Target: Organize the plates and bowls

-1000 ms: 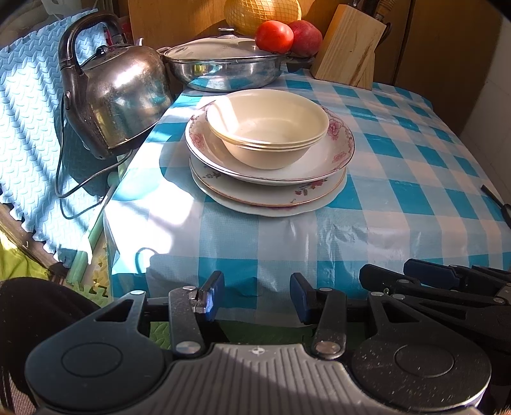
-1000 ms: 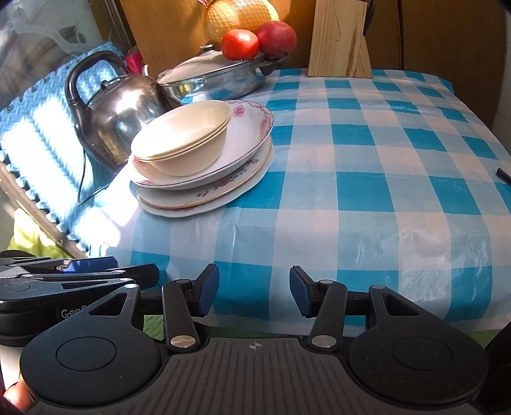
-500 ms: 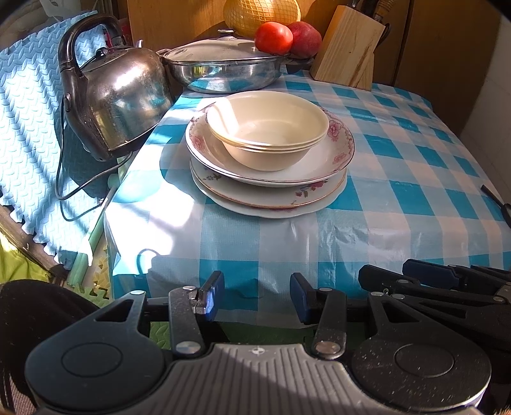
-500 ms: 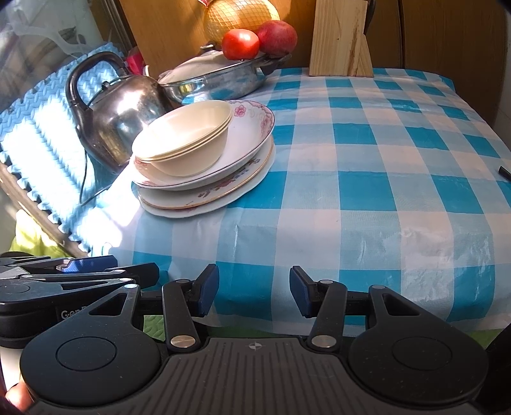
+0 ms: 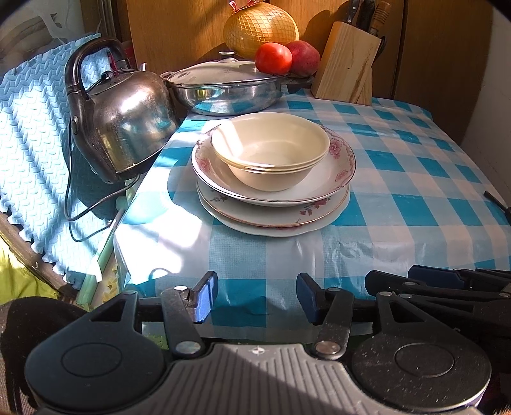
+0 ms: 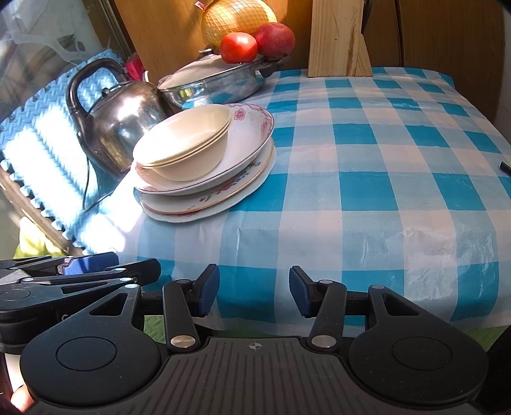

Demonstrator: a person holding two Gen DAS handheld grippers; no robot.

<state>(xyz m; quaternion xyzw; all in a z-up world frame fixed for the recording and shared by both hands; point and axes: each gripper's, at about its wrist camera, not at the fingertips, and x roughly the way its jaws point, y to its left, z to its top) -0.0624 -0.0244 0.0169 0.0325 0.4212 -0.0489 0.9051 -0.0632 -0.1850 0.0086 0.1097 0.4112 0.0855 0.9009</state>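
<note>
Blue-padded, my left hand-held gripper (image 5: 257,297), jaws just widened, and right hand-held gripper (image 6: 254,295) gape empty at the desk (image 6: 367,166) edge; beyond, cream bowls (image 5: 271,156) sit nested atop stacked floral plates (image 5: 274,204) beside a steel kettle (image 5: 121,118).

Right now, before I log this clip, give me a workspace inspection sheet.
Surface: blue-checked tablecloth, creased at the near edge.
Job's things: nested cream bowls on stacked floral plates, one pile.
Clutter: kettle, lidded pan, tomato, apple, netted pomelo, knife block.
Grippers: left tool just opened wider, holds nothing; right tool open, holds nothing.
Cables: kettle cord hangs off the table's left.
Surroundings: foam mat, wooden panels.
</note>
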